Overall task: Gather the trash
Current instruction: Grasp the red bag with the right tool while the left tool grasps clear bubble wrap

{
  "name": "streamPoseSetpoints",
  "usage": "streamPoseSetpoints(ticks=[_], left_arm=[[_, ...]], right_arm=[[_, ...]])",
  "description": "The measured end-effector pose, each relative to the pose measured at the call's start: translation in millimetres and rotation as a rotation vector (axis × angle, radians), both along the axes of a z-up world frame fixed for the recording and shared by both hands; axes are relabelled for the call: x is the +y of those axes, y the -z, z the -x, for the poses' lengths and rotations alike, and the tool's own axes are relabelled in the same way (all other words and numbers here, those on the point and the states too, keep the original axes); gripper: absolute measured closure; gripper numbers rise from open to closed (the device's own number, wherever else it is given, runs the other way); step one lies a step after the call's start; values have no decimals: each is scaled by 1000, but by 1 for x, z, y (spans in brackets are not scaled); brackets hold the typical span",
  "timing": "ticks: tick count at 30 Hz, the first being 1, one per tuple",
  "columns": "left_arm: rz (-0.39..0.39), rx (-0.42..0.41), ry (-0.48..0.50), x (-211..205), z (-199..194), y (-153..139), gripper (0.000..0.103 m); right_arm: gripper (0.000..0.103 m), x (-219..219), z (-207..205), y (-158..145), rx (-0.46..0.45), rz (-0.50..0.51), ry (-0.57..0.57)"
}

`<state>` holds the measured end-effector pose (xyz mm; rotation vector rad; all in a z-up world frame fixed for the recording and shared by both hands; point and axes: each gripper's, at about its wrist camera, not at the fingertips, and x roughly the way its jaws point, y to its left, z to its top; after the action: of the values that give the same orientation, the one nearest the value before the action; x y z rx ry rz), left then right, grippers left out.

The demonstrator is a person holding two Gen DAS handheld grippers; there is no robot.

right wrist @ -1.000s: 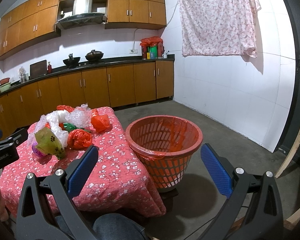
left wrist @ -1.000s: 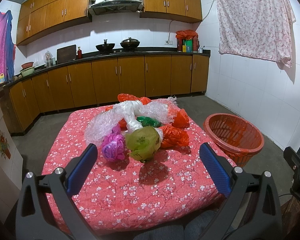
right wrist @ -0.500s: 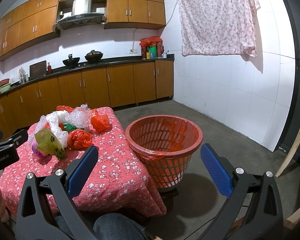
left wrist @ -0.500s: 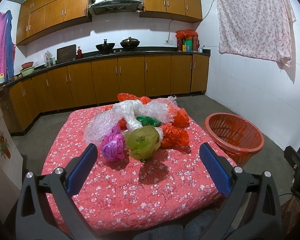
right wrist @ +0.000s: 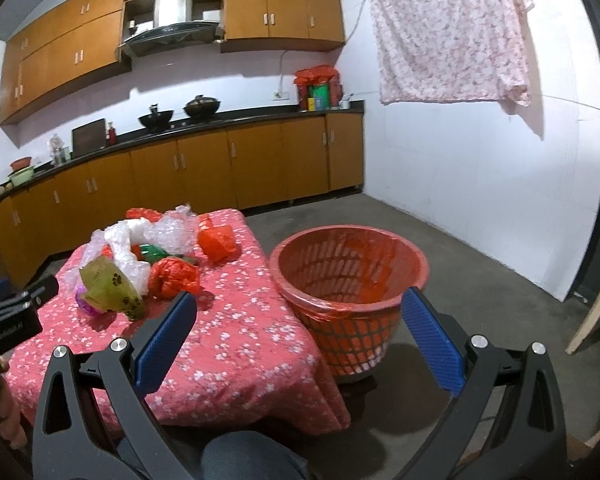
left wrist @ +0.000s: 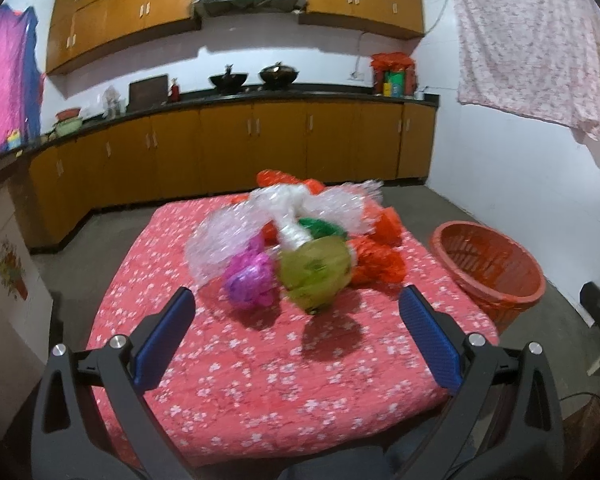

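A heap of crumpled plastic bags lies on a table with a red flowered cloth point(left wrist: 284, 376): an olive-green bag point(left wrist: 314, 274), a purple bag point(left wrist: 250, 282), red bags point(left wrist: 378, 266), a green bag point(left wrist: 320, 228) and clear bubble wrap point(left wrist: 228, 238). My left gripper point(left wrist: 298, 340) is open and empty, short of the heap. An orange-red basket point(right wrist: 348, 276) stands on the floor right of the table. My right gripper point(right wrist: 300, 344) is open and empty, near the basket. The heap also shows in the right wrist view point(right wrist: 140, 268).
Brown kitchen cabinets point(left wrist: 260, 148) and a dark counter with woks run along the back wall. A flowered cloth point(right wrist: 448, 36) hangs on the white right wall. Grey floor point(right wrist: 480, 288) surrounds the table and basket. A wooden board point(right wrist: 592, 308) leans at the far right.
Both grippers have shifted and tilted slightly; the left wrist view is now blurred with motion. The bags and basket have not moved. Both grippers stay open.
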<state>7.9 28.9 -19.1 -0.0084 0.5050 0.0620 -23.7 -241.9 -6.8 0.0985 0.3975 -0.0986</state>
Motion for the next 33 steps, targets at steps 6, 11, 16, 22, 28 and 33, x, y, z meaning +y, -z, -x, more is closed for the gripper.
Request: streamPoseSetpoints(ticks=[6, 11, 16, 22, 28, 33], left_arm=[[-5, 15, -97, 40, -13, 12, 4], [36, 30, -162, 81, -43, 11, 4], [76, 46, -179, 108, -84, 11, 9], [82, 91, -135, 114, -126, 18, 20], [96, 130, -92, 111, -152, 29, 20], [87, 155, -62, 103, -163, 35, 20]], right_arm=[[20, 16, -50, 7, 53, -25, -99], [35, 35, -99, 21, 127, -36, -194], [46, 55, -145, 33, 178, -37, -269], [49, 78, -196, 52, 250, -49, -343], [49, 97, -215, 67, 303, -28, -407], [60, 105, -219, 79, 352, -11, -449]])
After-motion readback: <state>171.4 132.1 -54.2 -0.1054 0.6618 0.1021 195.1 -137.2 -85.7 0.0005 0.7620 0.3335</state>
